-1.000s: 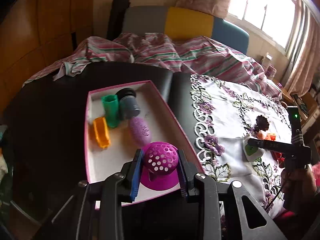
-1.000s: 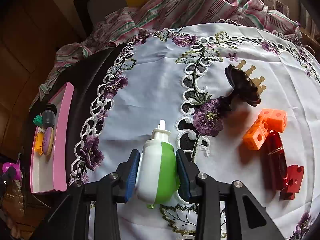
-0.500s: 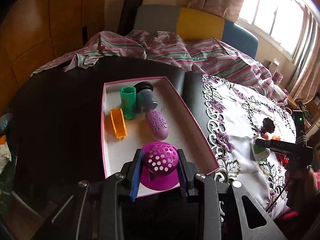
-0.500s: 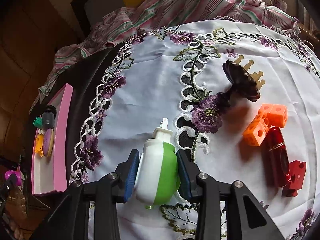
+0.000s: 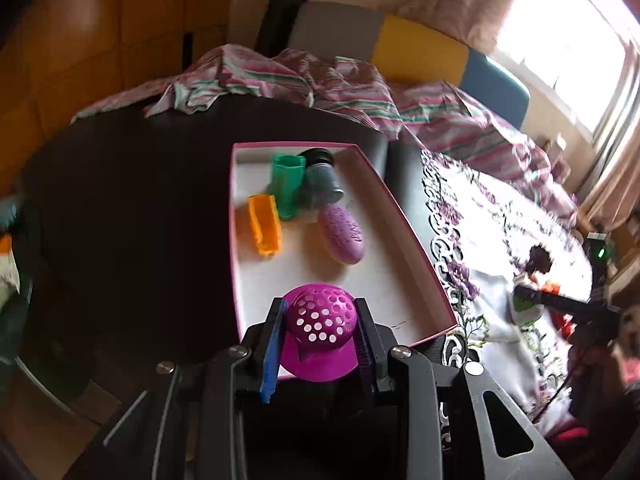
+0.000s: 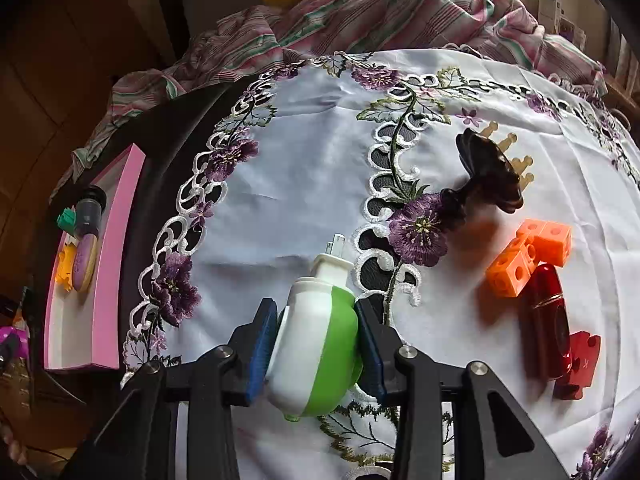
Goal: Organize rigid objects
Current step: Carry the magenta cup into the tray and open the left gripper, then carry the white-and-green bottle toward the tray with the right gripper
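My left gripper (image 5: pixel 320 326) is shut on a magenta perforated dome (image 5: pixel 320 322) and holds it over the near end of a pink-rimmed white box (image 5: pixel 404 216). In the box lie a green cup (image 5: pixel 286 184), a grey cylinder (image 5: pixel 320 182), an orange piece (image 5: pixel 264 230) and a purple oval (image 5: pixel 342 234). My right gripper (image 6: pixel 316 336) is shut on a white and green plug-in device (image 6: pixel 316 340) over the embroidered cloth (image 6: pixel 300 160). The box also shows at the left of the right wrist view (image 6: pixel 116 240).
On the cloth to the right lie a dark hair clip (image 6: pixel 486 174), orange cubes (image 6: pixel 528 256), a dark red oval case (image 6: pixel 546 320) and a red puzzle piece (image 6: pixel 578 364). Striped bedding (image 5: pixel 340 88) is piled at the back. The dark tabletop (image 5: pixel 120 200) spreads left of the box.
My left gripper has shifted left and turned with the dome, so the box sits further right in view. My right gripper holds the white and green device almost still.
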{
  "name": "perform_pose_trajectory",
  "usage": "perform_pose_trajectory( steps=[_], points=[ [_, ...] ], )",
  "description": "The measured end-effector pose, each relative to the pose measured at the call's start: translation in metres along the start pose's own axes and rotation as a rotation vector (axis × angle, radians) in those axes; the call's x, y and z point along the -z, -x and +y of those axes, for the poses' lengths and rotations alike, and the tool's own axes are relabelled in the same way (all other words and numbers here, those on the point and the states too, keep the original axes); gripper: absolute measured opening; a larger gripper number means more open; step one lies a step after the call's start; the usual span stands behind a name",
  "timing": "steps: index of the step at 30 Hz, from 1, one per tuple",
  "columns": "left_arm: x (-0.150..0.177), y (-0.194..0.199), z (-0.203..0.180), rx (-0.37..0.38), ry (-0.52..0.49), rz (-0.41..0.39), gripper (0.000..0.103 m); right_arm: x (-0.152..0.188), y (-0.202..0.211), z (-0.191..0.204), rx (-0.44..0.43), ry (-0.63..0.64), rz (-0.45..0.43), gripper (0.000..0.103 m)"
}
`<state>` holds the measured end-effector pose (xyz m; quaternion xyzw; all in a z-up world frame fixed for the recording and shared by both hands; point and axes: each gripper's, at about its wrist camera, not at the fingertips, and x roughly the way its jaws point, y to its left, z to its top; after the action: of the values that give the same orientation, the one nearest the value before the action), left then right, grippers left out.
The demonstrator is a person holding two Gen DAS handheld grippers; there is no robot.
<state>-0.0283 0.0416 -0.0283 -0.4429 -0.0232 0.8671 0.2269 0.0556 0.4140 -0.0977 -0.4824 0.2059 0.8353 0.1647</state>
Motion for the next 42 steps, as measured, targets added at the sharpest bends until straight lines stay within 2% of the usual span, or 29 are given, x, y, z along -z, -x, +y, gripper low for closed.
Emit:
perform_pose_trajectory(
  steps=[5, 12, 19, 25, 27, 31, 34, 42],
  points=[
    [0.0, 0.004, 0.026, 0.031, 0.064, 0.0, 0.033, 0.001, 0.0, 0.005, 0.025, 0.036, -0.004, 0.04],
    [-0.008, -0.024, 0.015, 0.041, 0.028, 0.041, 0.033, 0.002, 0.001, 0.003, 0.013, 0.019, -0.015, 0.04],
    [-0.02, -0.072, 0.011, -0.063, -0.017, 0.085, 0.033, 0.003, 0.002, 0.0, -0.001, 0.005, -0.023, 0.04],
    [-0.027, -0.096, 0.016, -0.119, -0.038, 0.065, 0.034, 0.004, 0.002, -0.001, -0.005, 0.002, -0.026, 0.04],
    [-0.03, -0.099, 0.014, -0.137, -0.058, 0.067, 0.038, 0.003, 0.002, -0.001, -0.004, 0.005, -0.025, 0.04],
    [-0.033, -0.089, 0.014, -0.136, -0.052, 0.032, 0.056, 0.004, 0.002, -0.001, -0.001, 0.004, -0.025, 0.04],
    [-0.033, -0.076, 0.014, -0.148, -0.05, 0.001, 0.062, 0.004, 0.002, -0.001, 0.0, 0.005, -0.025, 0.04],
    [-0.02, -0.039, 0.011, -0.183, -0.05, -0.036, 0.063, 0.004, 0.001, 0.002, 0.019, 0.002, -0.032, 0.04]
  ],
)
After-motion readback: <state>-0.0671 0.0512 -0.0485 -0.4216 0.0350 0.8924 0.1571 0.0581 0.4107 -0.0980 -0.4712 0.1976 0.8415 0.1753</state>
